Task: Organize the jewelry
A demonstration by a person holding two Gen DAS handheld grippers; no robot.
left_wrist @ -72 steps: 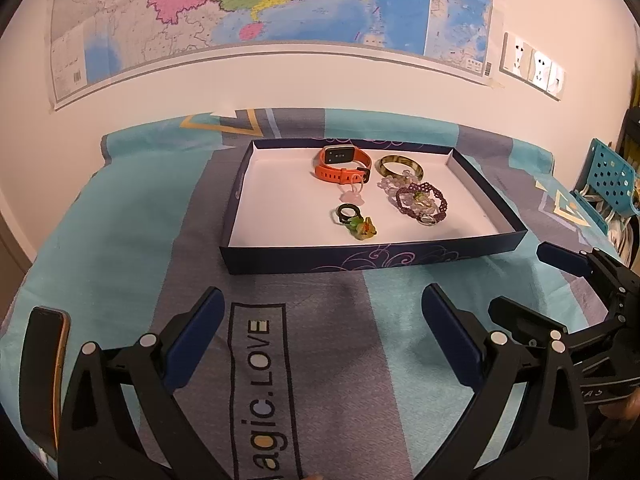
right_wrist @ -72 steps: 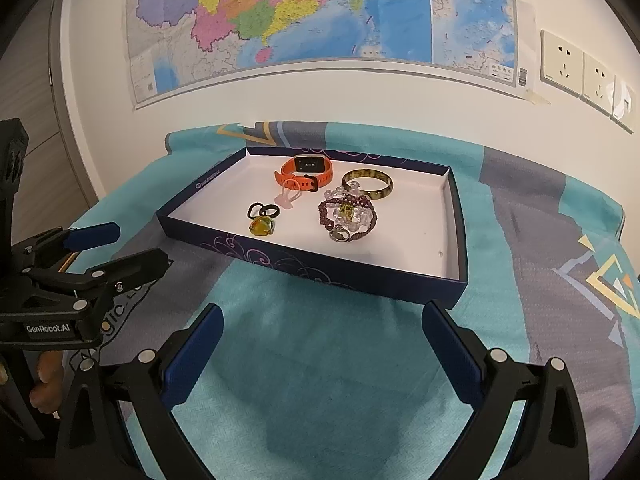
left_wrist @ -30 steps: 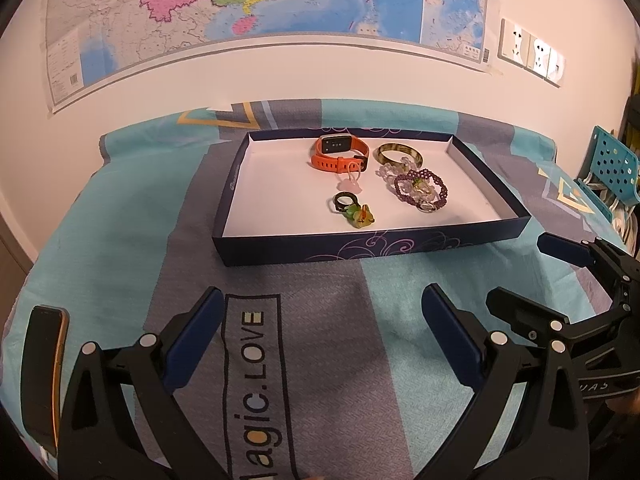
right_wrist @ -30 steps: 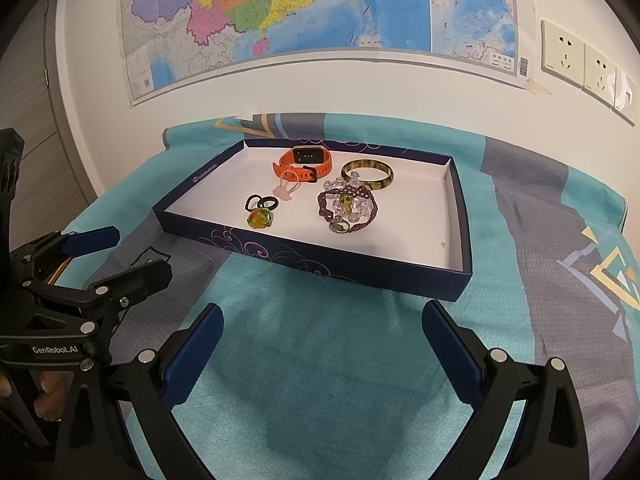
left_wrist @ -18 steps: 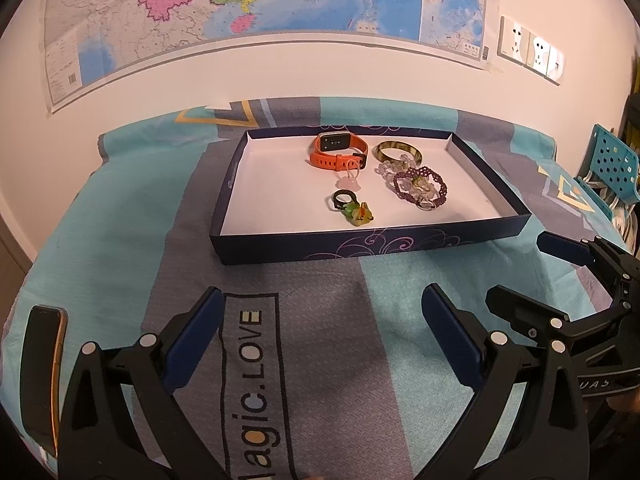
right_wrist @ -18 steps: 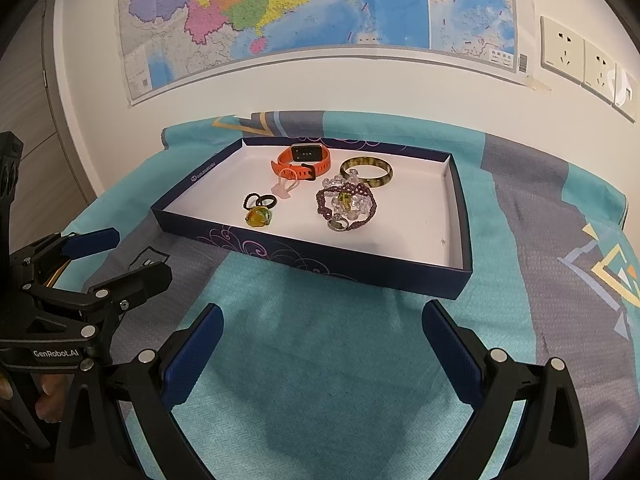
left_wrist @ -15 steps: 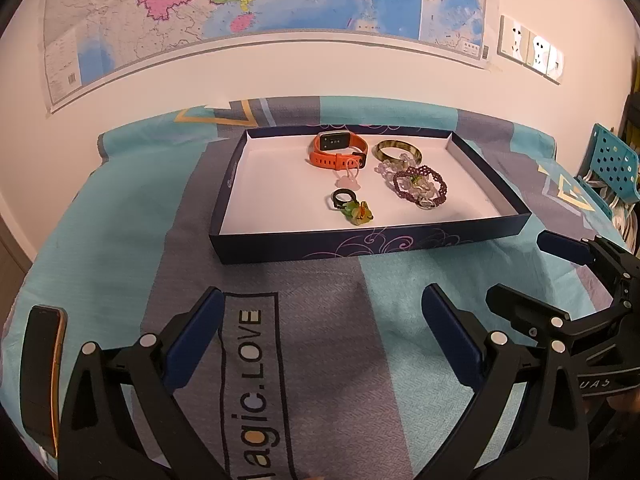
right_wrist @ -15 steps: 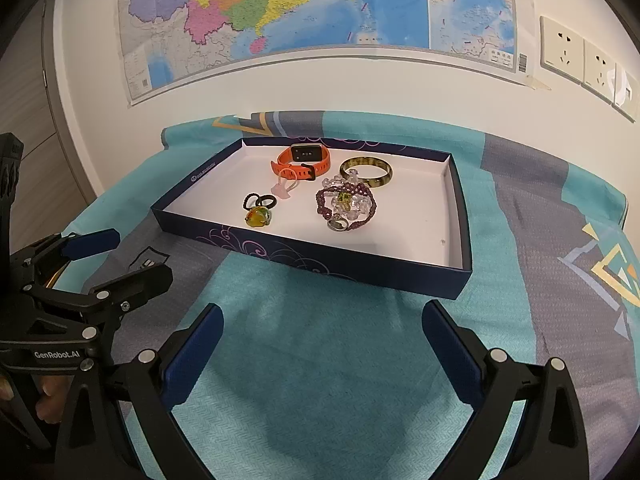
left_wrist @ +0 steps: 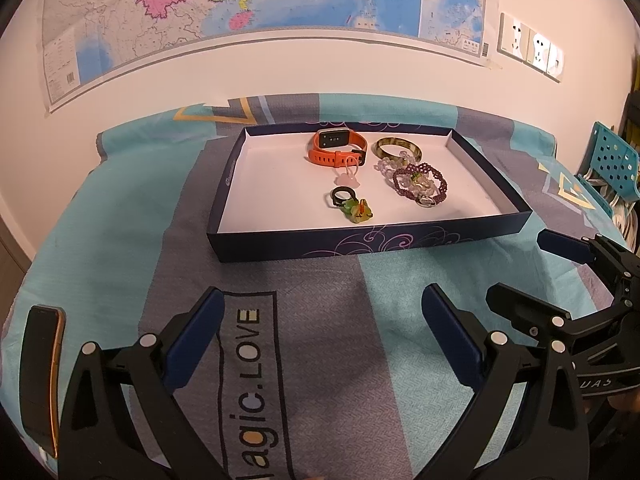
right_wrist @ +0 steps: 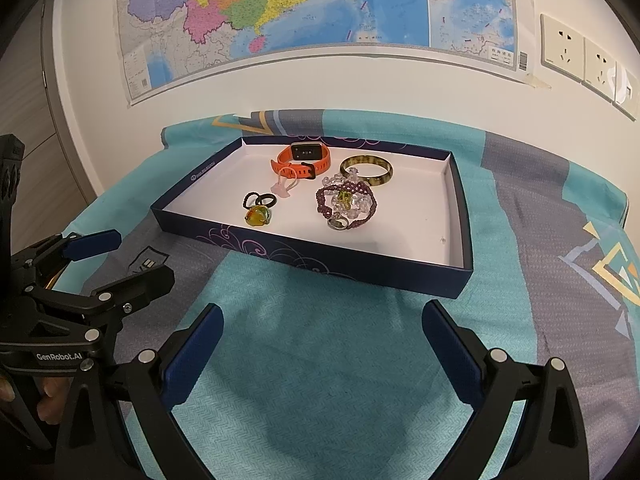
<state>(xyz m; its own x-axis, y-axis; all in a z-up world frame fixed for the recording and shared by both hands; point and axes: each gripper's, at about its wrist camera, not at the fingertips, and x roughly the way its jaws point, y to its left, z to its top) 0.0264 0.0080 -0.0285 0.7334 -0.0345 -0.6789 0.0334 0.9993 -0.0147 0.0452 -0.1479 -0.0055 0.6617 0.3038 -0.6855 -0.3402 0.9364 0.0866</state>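
A shallow dark-blue box lid (left_wrist: pixel 360 242) (right_wrist: pixel 312 258) with a white floor lies on the patterned cloth. Inside are an orange watch (left_wrist: pixel 337 147) (right_wrist: pixel 302 159), a brown bangle (left_wrist: pixel 397 149) (right_wrist: pixel 366 170), a purple bead bracelet with clear beads (left_wrist: pixel 418 184) (right_wrist: pixel 347 202), a small pink charm (left_wrist: pixel 347 178) (right_wrist: pixel 281 188) and black hair ties with an amber-green ornament (left_wrist: pixel 352 205) (right_wrist: pixel 258 210). My left gripper (left_wrist: pixel 320 332) and right gripper (right_wrist: pixel 320 340) both stand open over the cloth in front of the lid, nothing between their fingers.
A phone (left_wrist: pixel 42 376) lies at the cloth's left edge. A wall with a map (left_wrist: pixel 240 4) and sockets (right_wrist: pixel 580 56) rises behind the lid. A blue perforated chair (left_wrist: pixel 612 164) stands at the far right. A hand (right_wrist: pixel 44 400) grips the left tool's handle.
Both grippers have drawn back slightly from the lid and stayed open. The jewelry has not moved.
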